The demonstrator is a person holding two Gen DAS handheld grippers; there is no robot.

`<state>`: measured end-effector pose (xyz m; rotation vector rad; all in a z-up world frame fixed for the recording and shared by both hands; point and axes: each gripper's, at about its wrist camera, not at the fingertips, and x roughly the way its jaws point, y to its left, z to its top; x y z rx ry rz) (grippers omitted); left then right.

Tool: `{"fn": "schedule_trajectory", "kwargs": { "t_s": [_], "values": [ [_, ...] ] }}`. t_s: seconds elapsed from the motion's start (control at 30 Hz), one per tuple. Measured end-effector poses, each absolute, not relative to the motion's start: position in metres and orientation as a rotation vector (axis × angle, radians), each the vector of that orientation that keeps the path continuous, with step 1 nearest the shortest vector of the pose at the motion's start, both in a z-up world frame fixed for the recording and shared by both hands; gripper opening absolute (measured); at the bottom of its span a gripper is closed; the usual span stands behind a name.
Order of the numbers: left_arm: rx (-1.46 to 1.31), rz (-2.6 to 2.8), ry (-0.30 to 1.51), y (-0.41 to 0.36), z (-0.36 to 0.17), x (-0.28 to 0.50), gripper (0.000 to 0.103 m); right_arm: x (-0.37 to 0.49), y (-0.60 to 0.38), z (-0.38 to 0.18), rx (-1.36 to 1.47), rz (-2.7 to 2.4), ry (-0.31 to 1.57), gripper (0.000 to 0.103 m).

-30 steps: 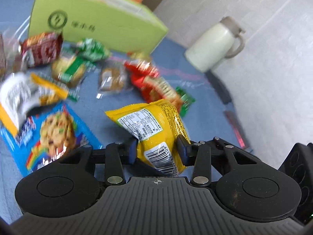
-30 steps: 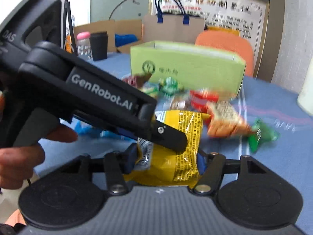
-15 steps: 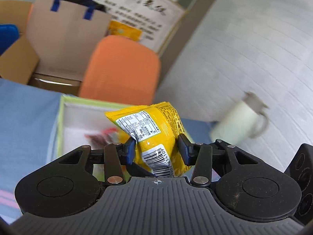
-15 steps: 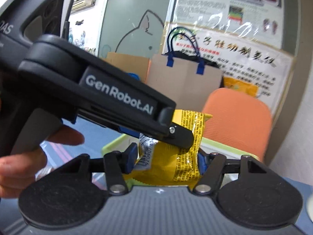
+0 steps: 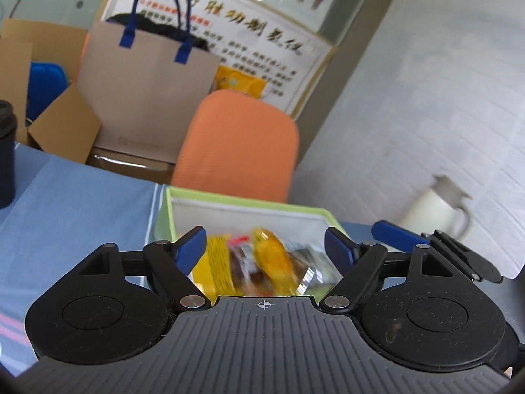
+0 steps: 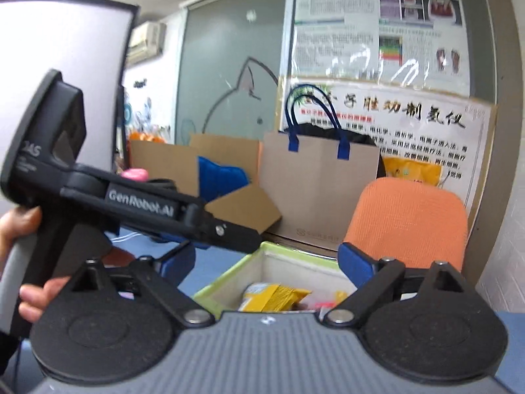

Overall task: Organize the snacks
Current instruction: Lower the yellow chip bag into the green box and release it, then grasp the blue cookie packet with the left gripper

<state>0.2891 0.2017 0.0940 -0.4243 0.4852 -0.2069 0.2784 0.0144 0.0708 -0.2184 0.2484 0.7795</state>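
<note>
My left gripper (image 5: 265, 246) is open and empty above the green box (image 5: 229, 198). The yellow snack bag (image 5: 274, 257) lies blurred inside the box among other packets. My right gripper (image 6: 267, 262) is also open and empty, over the same green box (image 6: 226, 279); the yellow snack bag (image 6: 272, 295) shows inside it. The left gripper's body (image 6: 131, 203) crosses the right wrist view from the left, held by a hand.
An orange chair (image 5: 239, 144) stands behind the box. A cream jug (image 5: 439, 207) sits at the right on the blue tablecloth (image 5: 75, 203). A dark cup (image 5: 6, 157) is at the far left. A paper bag (image 5: 147, 92) and cardboard boxes stand behind.
Both grippers held the yellow bag, carried it up from the table over the green box, then opened. The bag has dropped into the box.
</note>
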Motion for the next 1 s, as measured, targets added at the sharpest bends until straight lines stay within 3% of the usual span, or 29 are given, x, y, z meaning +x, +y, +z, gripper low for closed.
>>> {"fn": "schedule_trajectory", "kwargs": {
  "t_s": [0.27,0.37,0.57,1.0],
  "values": [
    [-0.464,-0.158,0.608,0.181,0.036,0.18,0.073,0.187,0.02,-0.018,-0.246,0.815,0.524,0.093],
    [-0.539,-0.144,0.693,0.18,0.005,0.149,0.072,0.167,0.029,-0.038,-0.29,0.794,0.542,0.093],
    [-0.626,-0.189,0.76,0.174,-0.025,0.141,0.061,0.141,0.018,-0.043,-0.293,0.765,0.539,0.093],
    [-0.446,-0.376,0.805,0.083,-0.019,0.134,0.065,0.113,-0.06,-0.046,-0.175,0.622,0.579,0.093]
  ]
}}
